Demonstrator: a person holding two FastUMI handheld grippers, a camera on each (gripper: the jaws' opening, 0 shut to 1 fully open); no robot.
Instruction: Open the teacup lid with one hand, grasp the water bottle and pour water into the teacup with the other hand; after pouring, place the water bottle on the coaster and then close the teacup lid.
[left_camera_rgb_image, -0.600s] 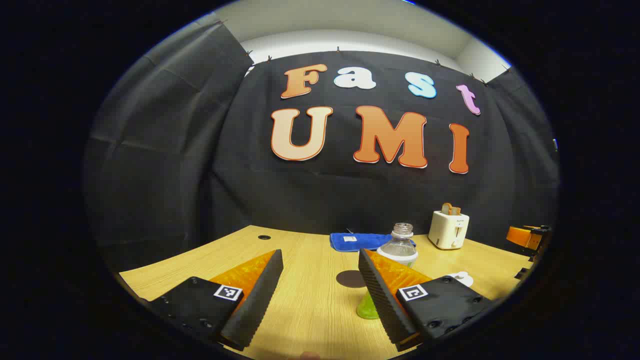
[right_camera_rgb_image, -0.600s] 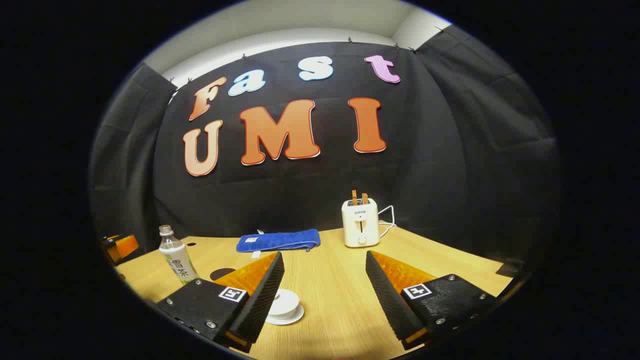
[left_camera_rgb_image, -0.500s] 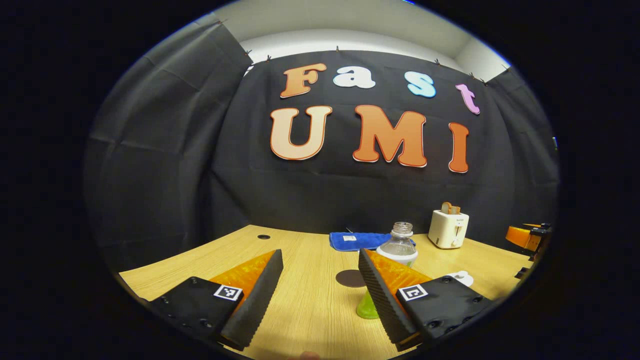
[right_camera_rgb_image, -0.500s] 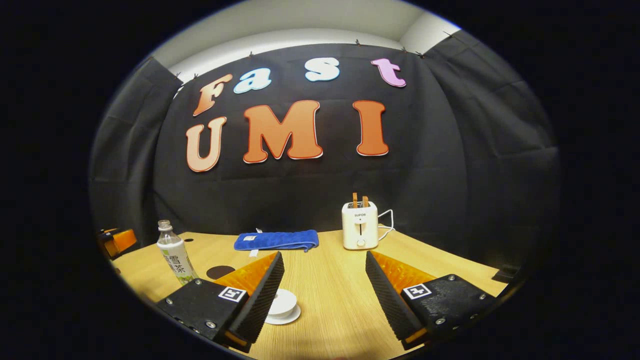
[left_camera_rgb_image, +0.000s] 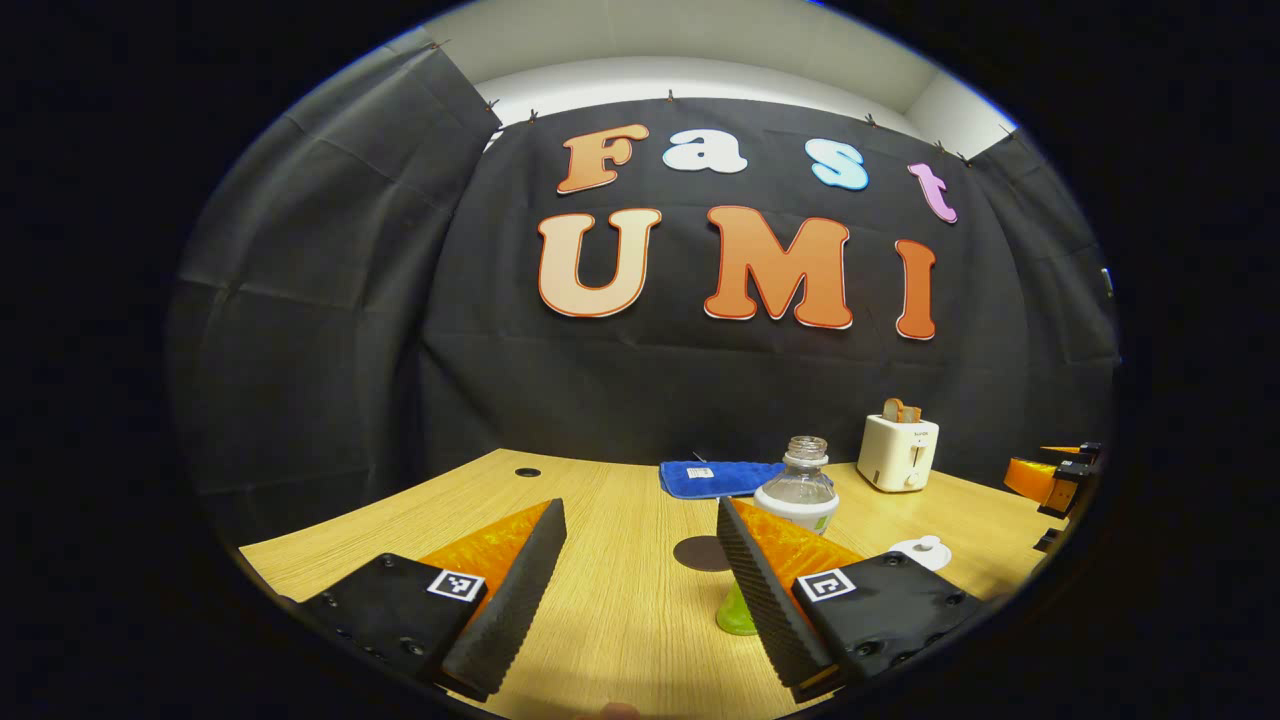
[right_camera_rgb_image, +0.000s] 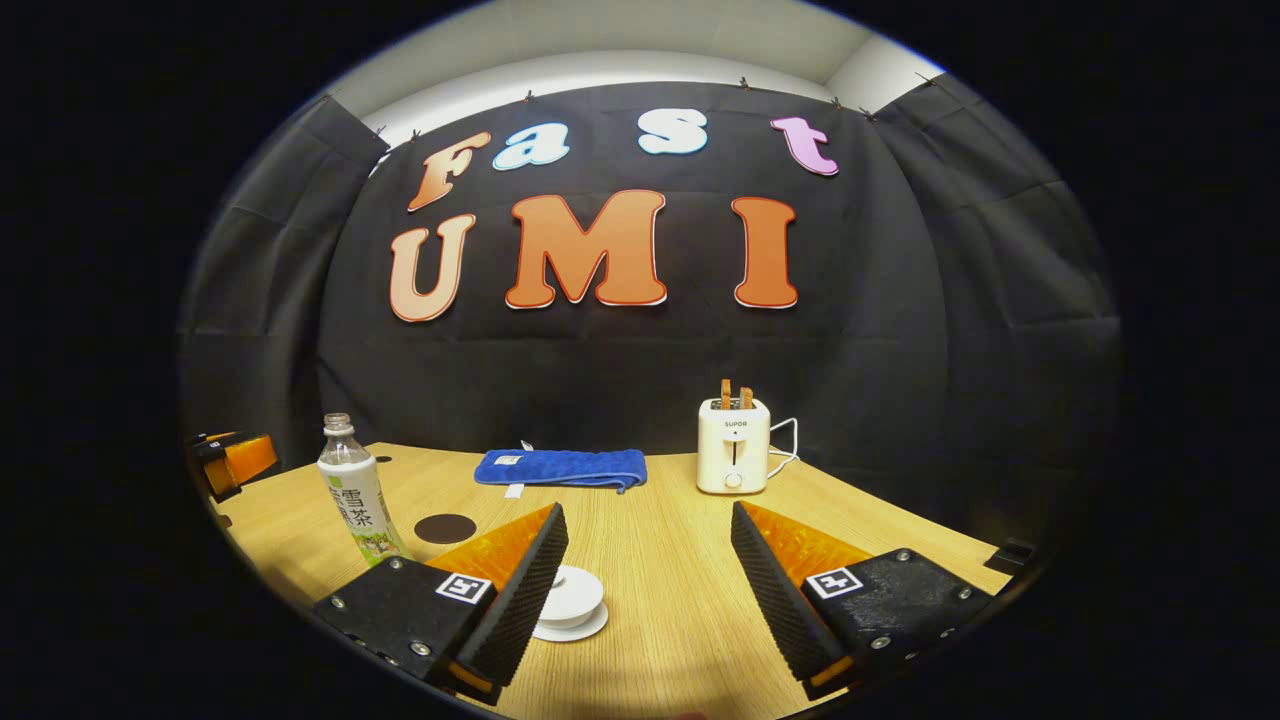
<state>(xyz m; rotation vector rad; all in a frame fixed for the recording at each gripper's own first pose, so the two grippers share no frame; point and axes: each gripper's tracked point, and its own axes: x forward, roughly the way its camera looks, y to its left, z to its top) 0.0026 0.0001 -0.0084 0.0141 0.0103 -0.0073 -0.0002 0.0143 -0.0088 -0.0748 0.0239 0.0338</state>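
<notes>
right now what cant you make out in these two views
- Teacup, right gripper view: its left part sits behind a finger of the right hand-held gripper; lid and cup cannot be told apart.
- Water bottle, left gripper view: its lower body is hidden behind a finger of the left hand-held gripper.
- Water level: the bottle's label covers it in the right gripper view.
- Coaster: too flat to judge its material.

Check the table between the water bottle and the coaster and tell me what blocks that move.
Nothing visible does. In the right gripper view the water bottle stands just left of the coaster, bare table between them. The teacup sits nearer, off that line.
</notes>
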